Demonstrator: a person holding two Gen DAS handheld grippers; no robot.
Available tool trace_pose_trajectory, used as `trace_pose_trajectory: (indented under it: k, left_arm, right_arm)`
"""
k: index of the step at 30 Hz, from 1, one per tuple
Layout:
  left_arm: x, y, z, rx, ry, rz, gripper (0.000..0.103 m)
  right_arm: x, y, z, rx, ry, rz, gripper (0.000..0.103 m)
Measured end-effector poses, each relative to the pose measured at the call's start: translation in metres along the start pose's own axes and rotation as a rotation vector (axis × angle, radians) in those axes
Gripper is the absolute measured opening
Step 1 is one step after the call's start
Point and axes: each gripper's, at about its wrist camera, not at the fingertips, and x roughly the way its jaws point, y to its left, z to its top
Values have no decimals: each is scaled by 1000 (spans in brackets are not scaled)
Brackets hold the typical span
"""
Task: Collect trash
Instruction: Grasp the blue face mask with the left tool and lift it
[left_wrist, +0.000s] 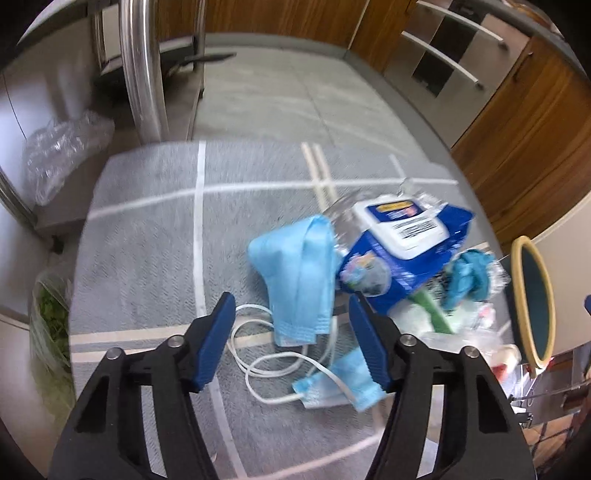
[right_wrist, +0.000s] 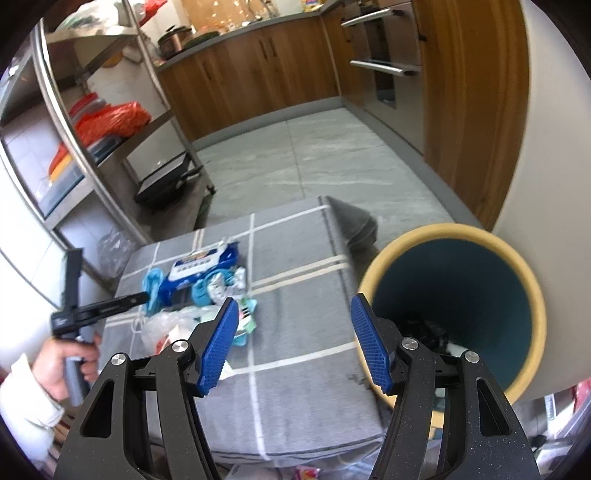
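From the left wrist view, the left gripper (left_wrist: 291, 306) is hanging over a counter (left_wrist: 147, 236) covered in grey cloth with white lines. Its 2 blue fingers (left_wrist: 216, 343) are standing spread, pinching nothing, with a light blue face mask (left_wrist: 299, 273) and its white ear loops (left_wrist: 266, 354) lying between and just beyond the tips. A second, crumpled mask (left_wrist: 332, 387) is lying near the right finger. Just beyond the masks, a blue wet-wipe packet (left_wrist: 402, 247) is resting among clear plastic wrap, a teal glove (left_wrist: 467, 278) and other scraps. A bin (left_wrist: 532, 299) with a tan rim is showing at the right edge.

From the right wrist view, the right gripper (right_wrist: 291, 306) is hovering over the counter's edge (right_wrist: 295, 369), its 2 fingers (right_wrist: 216, 347) spread and empty. The bin (right_wrist: 524, 288) is standing just beside the counter, dark scraps lying at its teal bottom. The trash pile (right_wrist: 207, 280) is sitting near the counter's far left corner, where a hand (right_wrist: 62, 365) is holding the left gripper (right_wrist: 146, 297) against it.
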Motion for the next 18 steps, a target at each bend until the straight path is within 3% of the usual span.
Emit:
trace_pose_trajectory:
  k: [5,9,11,18]
  left_arm:
    - [20,2,0,4,37,7,50]
    - [24,2,1,5,51,-6,21]
    - [21,4,1,-2,48,-7,15]
    - [-9,15,-4,-32,-13,-5,10]
  right_arm:
    - [11,13,-2,-10,25,17,65]
    - [16,18,-5,-13,38,30,65]
    - [17,21,-5,-14,41,41,65]
    - [19,28,-10,-31,55,67,66]
